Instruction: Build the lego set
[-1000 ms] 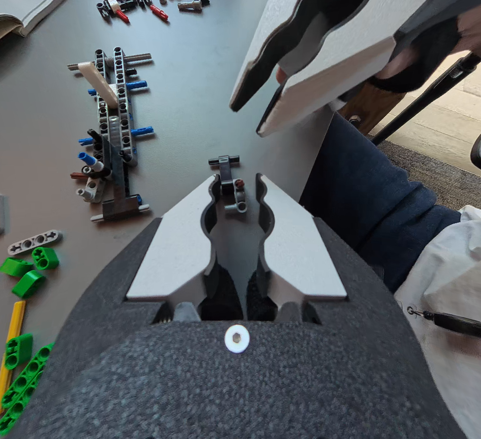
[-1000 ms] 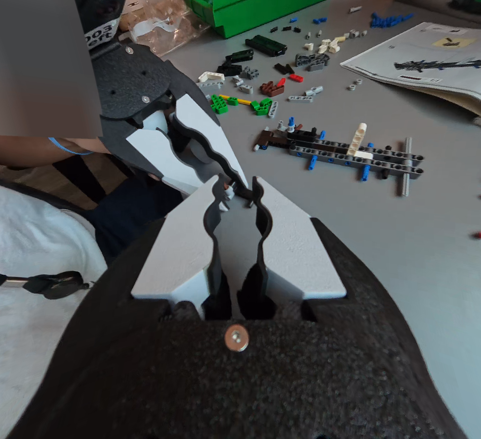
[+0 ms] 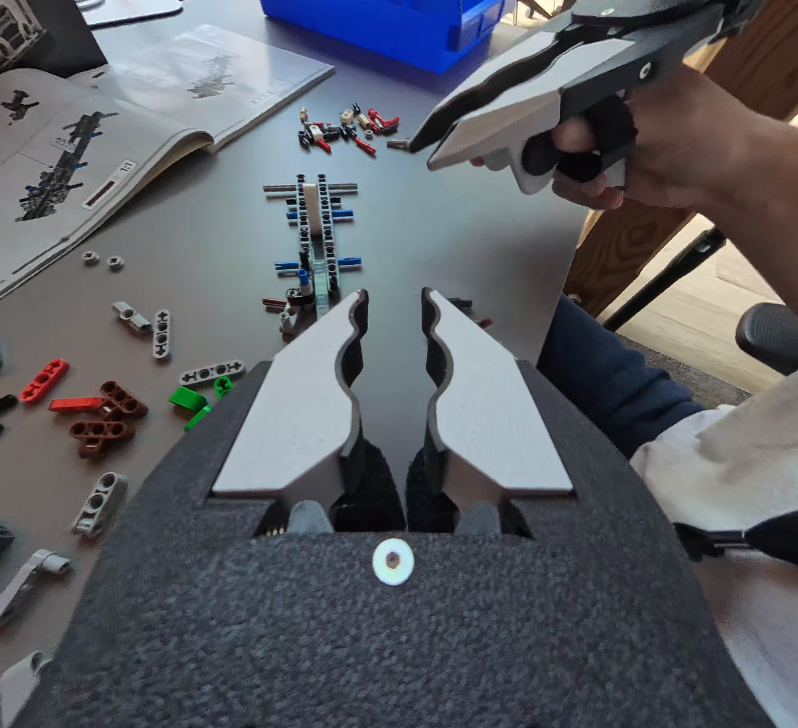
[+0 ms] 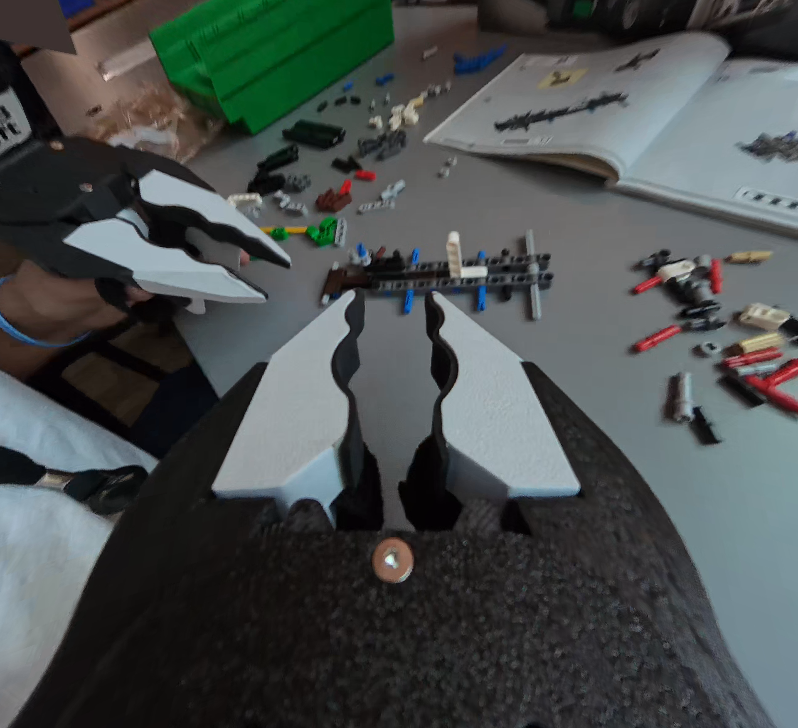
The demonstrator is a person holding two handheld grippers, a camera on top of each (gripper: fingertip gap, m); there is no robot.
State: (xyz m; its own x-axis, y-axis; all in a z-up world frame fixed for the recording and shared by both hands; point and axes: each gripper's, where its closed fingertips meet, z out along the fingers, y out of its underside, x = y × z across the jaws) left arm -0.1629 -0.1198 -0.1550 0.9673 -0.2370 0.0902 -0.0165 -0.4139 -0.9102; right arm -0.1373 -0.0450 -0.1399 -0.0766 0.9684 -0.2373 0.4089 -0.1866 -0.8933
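While both float apart, left gripper (image 3: 394, 297) agape, right gripper (image 4: 394, 299) agape, chassis (image 4: 444, 271) near table edge (image 3: 561, 275)

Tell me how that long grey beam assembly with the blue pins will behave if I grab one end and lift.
The beam assembly is long and narrow, so it will likely sag or pivot. Its cream piece and blue pins stick out and may snag. It probably slides easily on the smooth table.

Left hand-held gripper (image 3: 394, 297) hangs parted and empty above the table (image 3: 453, 232), beside the beam assembly (image 3: 317, 241).
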